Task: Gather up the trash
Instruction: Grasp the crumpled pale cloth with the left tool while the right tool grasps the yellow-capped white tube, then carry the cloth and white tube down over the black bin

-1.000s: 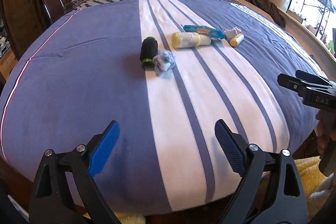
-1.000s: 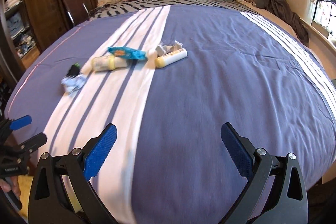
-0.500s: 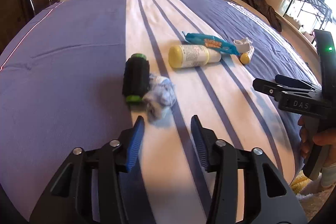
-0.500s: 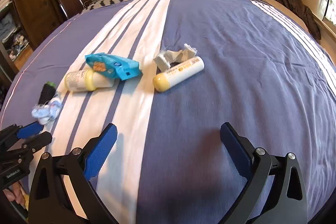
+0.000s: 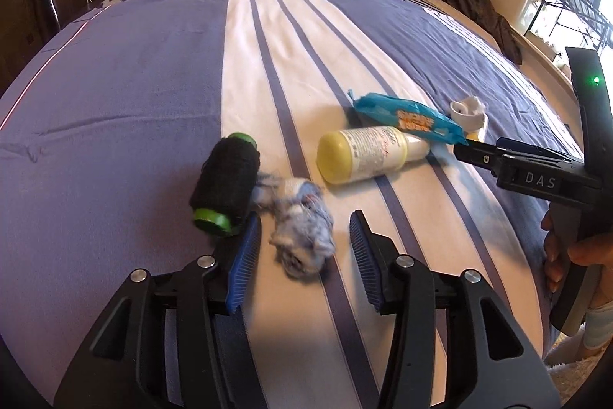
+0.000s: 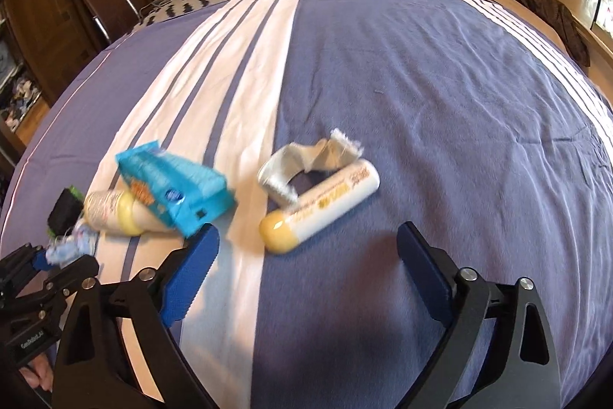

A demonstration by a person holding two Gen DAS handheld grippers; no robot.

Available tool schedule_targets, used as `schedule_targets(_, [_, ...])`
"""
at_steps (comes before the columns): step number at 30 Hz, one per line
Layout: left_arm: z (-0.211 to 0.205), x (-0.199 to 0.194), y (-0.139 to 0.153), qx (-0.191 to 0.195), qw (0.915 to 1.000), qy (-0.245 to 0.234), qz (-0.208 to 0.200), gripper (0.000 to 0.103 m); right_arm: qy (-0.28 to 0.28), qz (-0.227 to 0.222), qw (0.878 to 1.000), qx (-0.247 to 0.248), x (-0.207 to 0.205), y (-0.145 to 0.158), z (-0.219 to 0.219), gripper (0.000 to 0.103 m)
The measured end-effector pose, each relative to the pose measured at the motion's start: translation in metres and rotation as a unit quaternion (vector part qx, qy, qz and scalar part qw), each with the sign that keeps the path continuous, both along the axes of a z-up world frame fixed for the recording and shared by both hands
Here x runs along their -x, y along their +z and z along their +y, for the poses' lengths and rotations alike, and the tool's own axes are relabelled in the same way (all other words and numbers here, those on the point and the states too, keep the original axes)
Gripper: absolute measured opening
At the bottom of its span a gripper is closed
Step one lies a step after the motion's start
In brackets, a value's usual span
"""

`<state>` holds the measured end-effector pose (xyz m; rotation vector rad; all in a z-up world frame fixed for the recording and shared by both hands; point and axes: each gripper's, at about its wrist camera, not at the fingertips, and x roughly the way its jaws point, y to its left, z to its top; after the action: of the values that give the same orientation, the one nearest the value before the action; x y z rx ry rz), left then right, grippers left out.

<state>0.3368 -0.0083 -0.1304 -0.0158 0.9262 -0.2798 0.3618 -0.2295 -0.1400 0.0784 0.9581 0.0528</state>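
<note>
Presently, bed point(image 5: 115, 94) | left gripper point(image 5: 304, 240) had just been reopening, jaws apart, straddling crumpled blue-white wad point(image 5: 300, 229) beside black spool point(image 5: 226, 186), no pad contact seen | wad judged light, soft; pinch its middle | right gripper point(image 6: 306, 248) jaws wide, closing slightly, empty, near yellow-capped tube point(image 6: 318, 209).

Readable text: not much

"DAS" is stamped on the right gripper point(image 5: 536, 179); the left gripper point(image 6: 32, 342) has small lettering, roughly "GenRobot.AI". Bottle labels are too blurry.
</note>
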Motion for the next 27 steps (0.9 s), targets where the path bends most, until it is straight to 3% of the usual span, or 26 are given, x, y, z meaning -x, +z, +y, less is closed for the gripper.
schedule_targets(4, [0.001,-0.007,-0.001,-0.001,1.0,-0.002,-0.002,0.046,-0.007,0.004,1.0,0.019,-0.013,-0.003,0.001,0.079])
schedule_targets(7, [0.002,-0.01,-0.002,0.0,1.0,-0.003,-0.003,0.045,-0.014,0.0,1.0,0.027,-0.015,-0.003,0.0,0.063])
schedule_targets(9, [0.004,-0.009,-0.002,-0.001,1.0,-0.002,-0.005,0.039,-0.006,-0.003,0.999,0.032,-0.012,-0.003,-0.001,0.061])
schedule_targets(10, [0.005,-0.009,-0.002,-0.004,1.0,-0.001,-0.006,0.032,-0.001,-0.004,0.999,0.038,-0.011,-0.002,0.0,0.04])
schedule_targets(11, [0.006,-0.007,-0.002,-0.004,1.0,-0.002,-0.006,0.029,0.003,-0.006,0.999,0.047,-0.008,-0.002,0.0,0.029])
schedule_targets(18, [0.009,0.013,-0.002,-0.007,0.9999,-0.006,-0.012,0.025,0.025,-0.013,0.999,0.035,0.022,0.001,-0.01,0.023])
schedule_targets(27, [0.013,0.075,0.001,0.009,0.9998,-0.016,-0.01,0.024,0.04,-0.029,0.999,0.016,0.082,0.008,-0.011,0.023])
